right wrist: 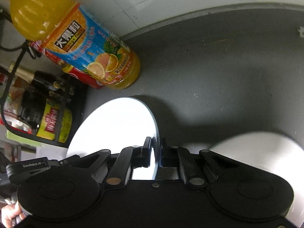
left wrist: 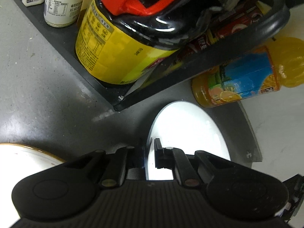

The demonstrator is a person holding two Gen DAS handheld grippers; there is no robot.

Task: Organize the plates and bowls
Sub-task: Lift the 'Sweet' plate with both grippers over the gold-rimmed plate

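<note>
Left gripper: the left gripper (left wrist: 149, 156) has its jaws drawn narrow onto the left rim of a white plate (left wrist: 188, 131); the rim runs straight up between the pads.
Right gripper: the right gripper (right wrist: 156, 155) is likewise pinched tight on the right rim of the same white plate (right wrist: 115, 125), the edge passing between its two fingers.
Plate: seen from the left wrist it spreads toward 1 o'clock of the fingertips; from the right wrist it spreads toward 10 o'clock. It sits over the grey countertop (left wrist: 38, 87), held at both rims.
Other dishes: a brown-rimmed white dish (left wrist: 28, 155) lies at 9 o'clock in the left wrist view; a blurred white dish (right wrist: 262, 148) lies at 3 o'clock in the right wrist view.
Hand: a bit of a person's hand (right wrist: 10, 213) shows at 8 o'clock in the right wrist view.
Juice: an orange juice bottle (right wrist: 85, 45) with a blue label stands on the counter beyond the plate, at 11 o'clock.
Rack: a black rack (left wrist: 91, 76) at 12 o'clock in the left wrist view holds a yellow-labelled dark sauce jug (left wrist: 117, 43) with a red handle.
Far corner: two white-labelled bottles (left wrist: 60, 5) stand at 11 o'clock on the rack.
</note>
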